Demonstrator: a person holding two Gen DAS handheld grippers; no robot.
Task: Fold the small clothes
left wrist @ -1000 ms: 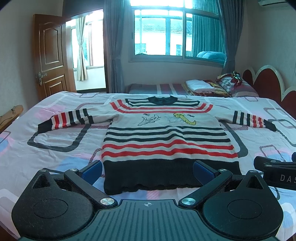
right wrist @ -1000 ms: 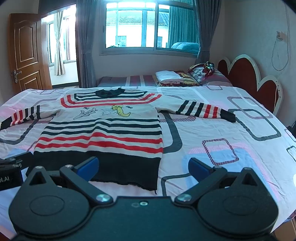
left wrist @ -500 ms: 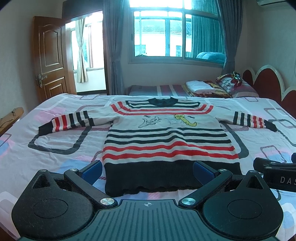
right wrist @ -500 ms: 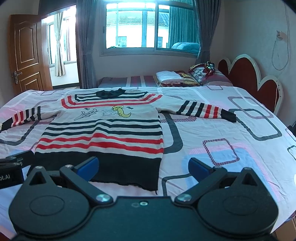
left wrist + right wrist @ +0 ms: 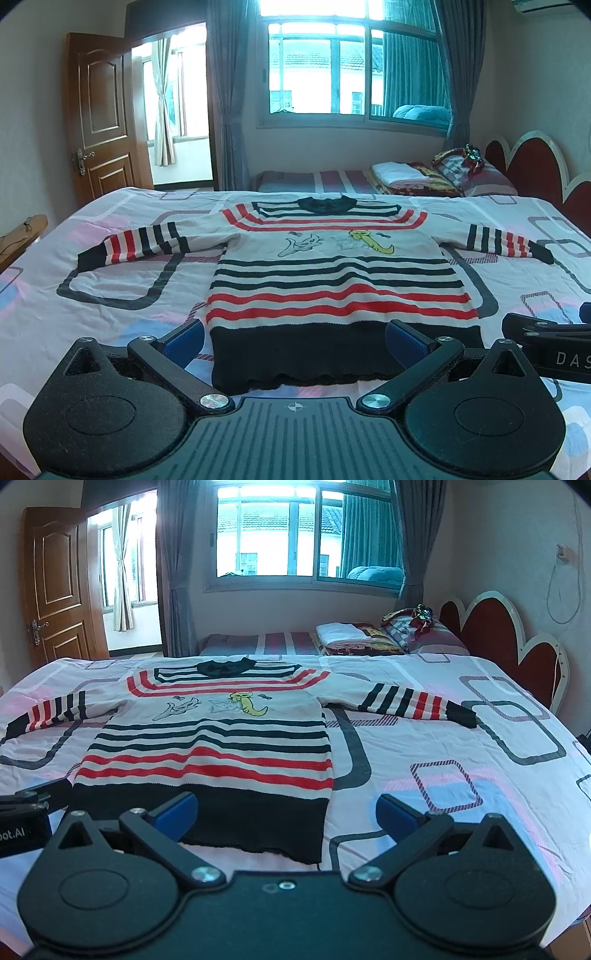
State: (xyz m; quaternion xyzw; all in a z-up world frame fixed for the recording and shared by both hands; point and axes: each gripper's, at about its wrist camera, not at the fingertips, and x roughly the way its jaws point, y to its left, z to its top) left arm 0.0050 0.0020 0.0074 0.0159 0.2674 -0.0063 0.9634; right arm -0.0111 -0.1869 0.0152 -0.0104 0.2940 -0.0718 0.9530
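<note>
A small striped sweater (image 5: 332, 280) lies flat and face up on the bed, sleeves spread left and right, black hem nearest me. The same sweater (image 5: 210, 746) fills the left half of the right wrist view. My left gripper (image 5: 295, 338) hovers open just in front of the hem's middle, nothing between its blue pads. My right gripper (image 5: 286, 810) is open too, over the hem's right corner and the bare sheet beside it. Each gripper's body shows at the edge of the other's view.
The bed (image 5: 480, 760) has a pink sheet with grey rectangle prints. Folded bedding and pillows (image 5: 436, 177) lie on a second bed under the window. A red scalloped headboard (image 5: 506, 635) stands at right, a wooden door (image 5: 103, 114) at left.
Both grippers have drawn slightly back or up from the sweater; the hem sits a little higher in each view. Both jaws stay open.
</note>
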